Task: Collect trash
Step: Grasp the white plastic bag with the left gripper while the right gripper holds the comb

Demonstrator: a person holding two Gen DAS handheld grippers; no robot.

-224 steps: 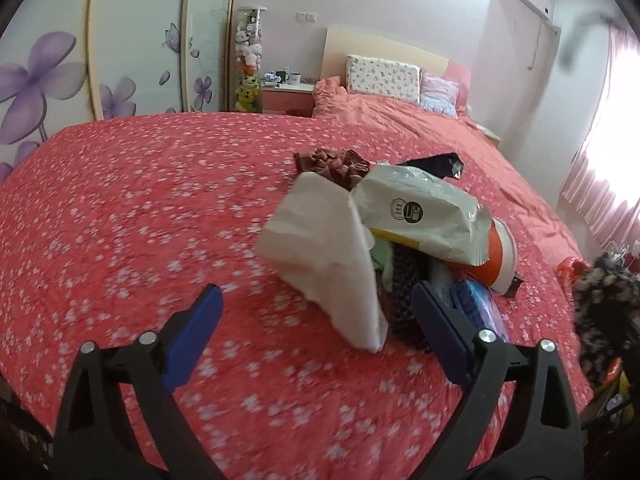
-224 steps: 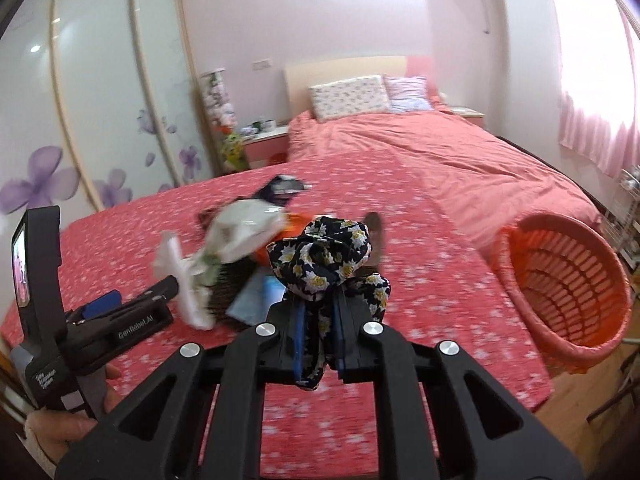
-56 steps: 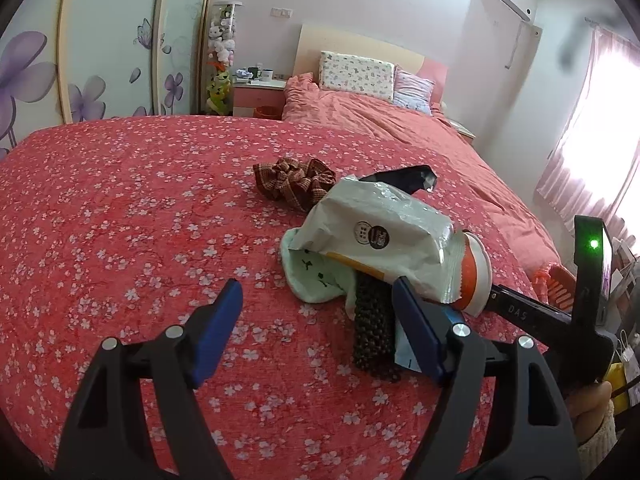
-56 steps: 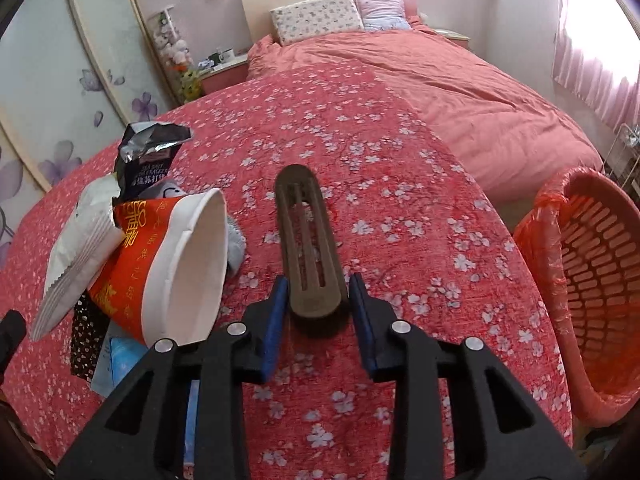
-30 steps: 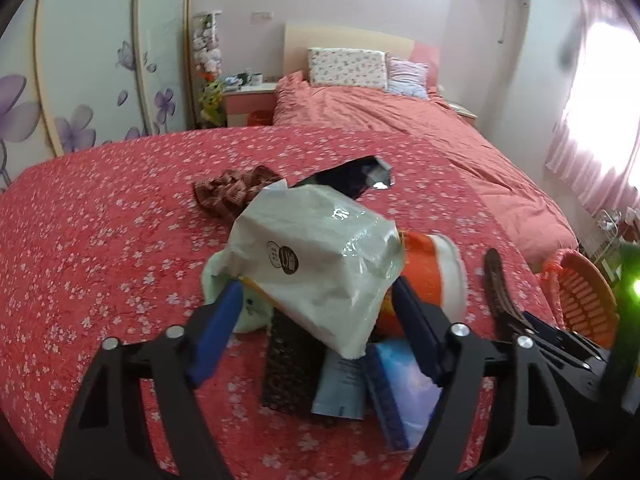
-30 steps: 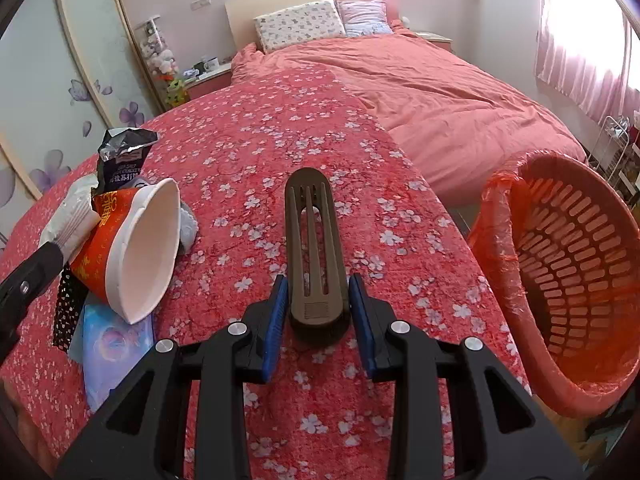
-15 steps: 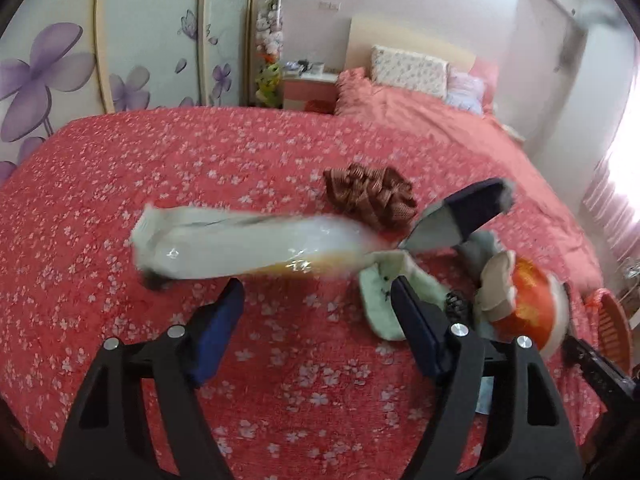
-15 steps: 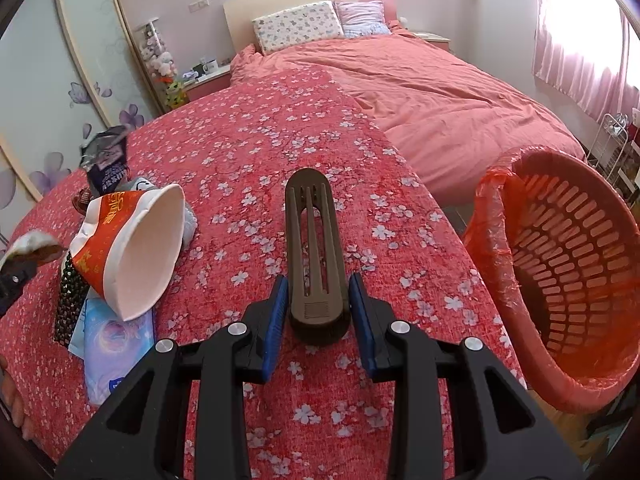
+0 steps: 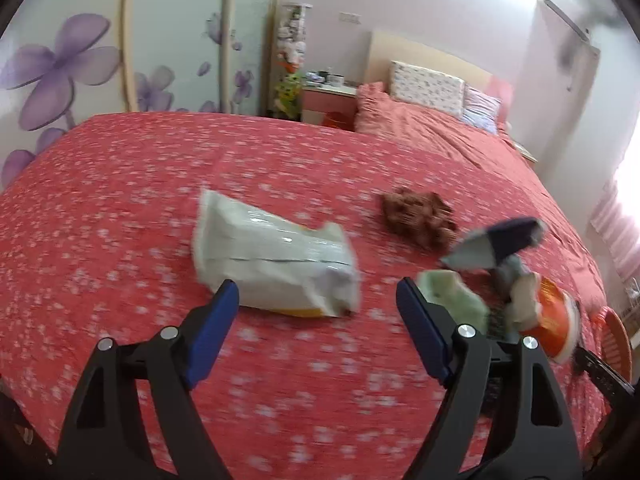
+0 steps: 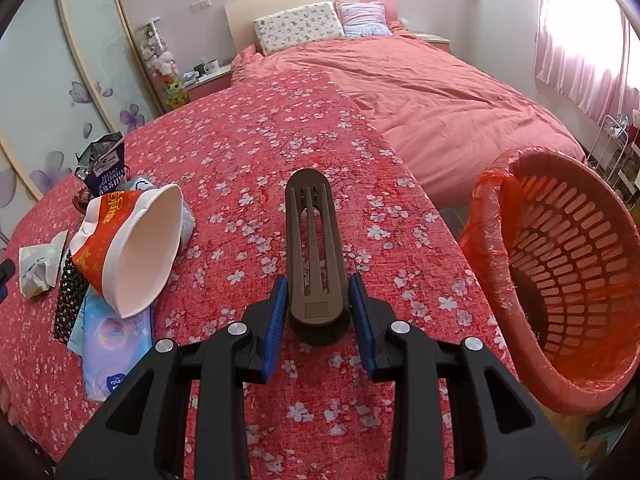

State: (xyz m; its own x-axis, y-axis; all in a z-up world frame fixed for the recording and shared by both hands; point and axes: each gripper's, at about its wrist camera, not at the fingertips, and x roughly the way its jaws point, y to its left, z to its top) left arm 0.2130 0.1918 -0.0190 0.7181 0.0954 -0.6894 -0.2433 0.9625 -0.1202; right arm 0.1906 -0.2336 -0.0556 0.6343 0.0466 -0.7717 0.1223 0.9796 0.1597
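My right gripper (image 10: 318,294) is shut on a brown slotted hair clip (image 10: 315,248), held above the red floral cover. An orange basket (image 10: 560,264) lined with an orange bag stands at the right. My left gripper (image 9: 318,300) is open and empty. A white snack bag (image 9: 272,264) lies on the cover just ahead of its fingers; it also shows at the left edge of the right wrist view (image 10: 38,266). An orange and white paper cup (image 10: 128,252) lies on its side in the trash pile, also seen in the left wrist view (image 9: 554,320).
The pile holds a dark foil packet (image 10: 105,166), a black dotted strip (image 10: 70,296) and a light blue packet (image 10: 114,344). A brown scrunchie (image 9: 418,216) lies further back. Pillows (image 10: 300,26) and a bedside table (image 9: 328,100) are at the far end.
The white snack bag has been pulled off the pile and now lies alone to the left. The right gripper has kept the hair clip and barely moved over the last second.
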